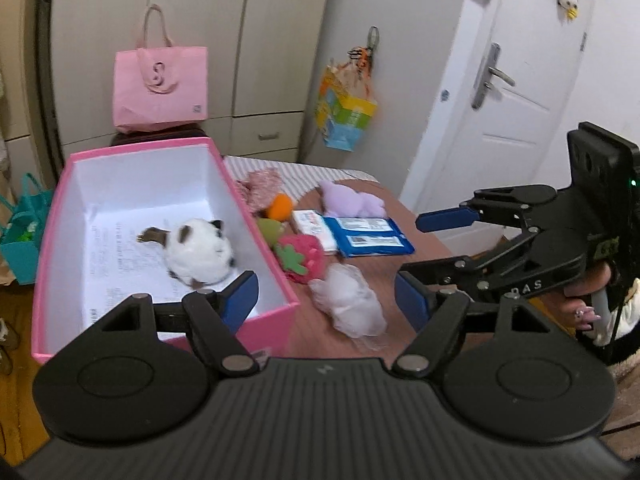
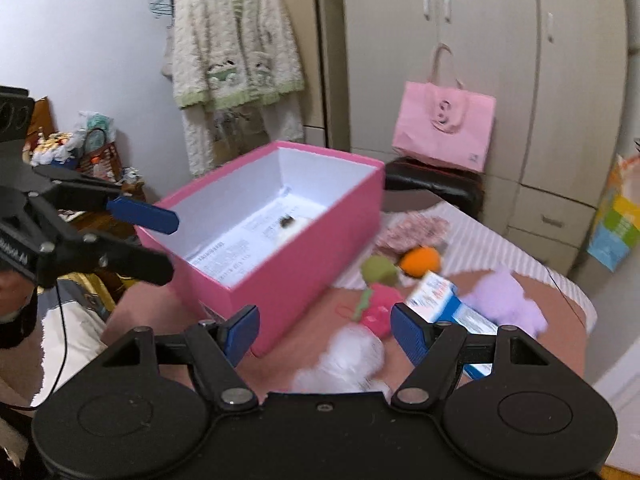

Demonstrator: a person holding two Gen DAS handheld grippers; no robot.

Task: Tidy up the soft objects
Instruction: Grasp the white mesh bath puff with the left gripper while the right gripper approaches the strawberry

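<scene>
The left gripper [image 1: 326, 300] and right gripper [image 2: 325, 330] are both wide apart, holding nothing, near the pink box [image 1: 264, 208].

Tall pale wardrobes [image 1: 168, 40] line the back wall, a white door [image 1: 516, 80] (metal handle) stands to their right, and a fluffy cardigan [image 2: 236, 44] hangs on the white wall.

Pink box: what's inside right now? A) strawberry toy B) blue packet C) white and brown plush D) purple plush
C: the white and brown plush lies on the paper in the pink box; the purple plush, strawberry toy and blue packet are all out on the table beside it.
</scene>
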